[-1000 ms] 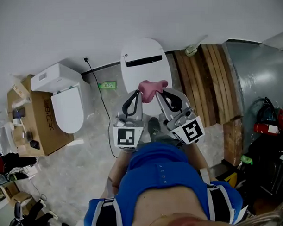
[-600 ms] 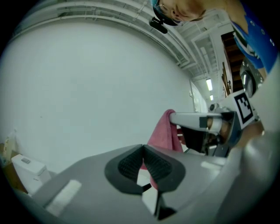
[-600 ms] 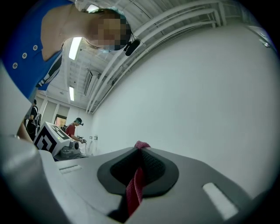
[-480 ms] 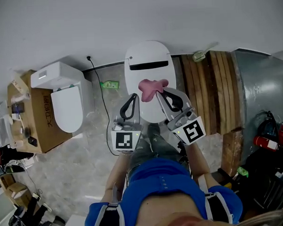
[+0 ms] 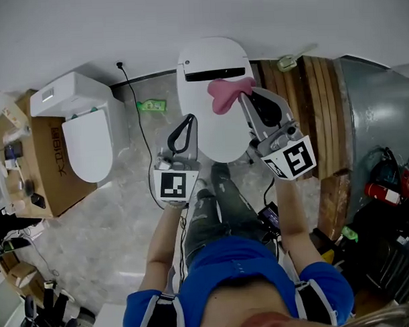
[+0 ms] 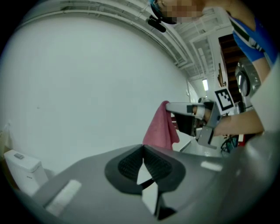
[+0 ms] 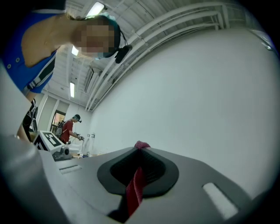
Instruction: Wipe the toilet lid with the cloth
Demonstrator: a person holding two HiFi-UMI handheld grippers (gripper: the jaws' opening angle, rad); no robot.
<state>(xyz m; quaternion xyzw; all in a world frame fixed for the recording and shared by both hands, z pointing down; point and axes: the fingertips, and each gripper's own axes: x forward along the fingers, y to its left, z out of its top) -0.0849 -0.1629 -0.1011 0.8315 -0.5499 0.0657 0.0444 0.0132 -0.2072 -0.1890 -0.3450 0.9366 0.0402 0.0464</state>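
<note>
The white toilet lid (image 5: 211, 55) lies shut at the top middle of the head view. A pink cloth (image 5: 223, 94) hangs over its back half, pinched in my right gripper (image 5: 246, 96), which is shut on it. The right gripper view shows the cloth (image 7: 135, 188) as a red strip between the jaws of the right gripper (image 7: 141, 146). My left gripper (image 5: 189, 118) is shut and holds nothing, at the lid's left edge. From the left gripper (image 6: 143, 146) the cloth (image 6: 162, 127) shows hanging ahead against the white wall.
A second white toilet (image 5: 83, 130) stands at left beside a cardboard box (image 5: 30, 165). A black cable (image 5: 140, 141) runs down the floor between the toilets. Wooden planks (image 5: 310, 115) and a grey metal body (image 5: 380, 113) stand at right. A person in red (image 7: 68, 129) is far off.
My right gripper has carried the pink cloth farther away from me, over the back half of the lid. The left gripper stays shut near the lid's left edge.
</note>
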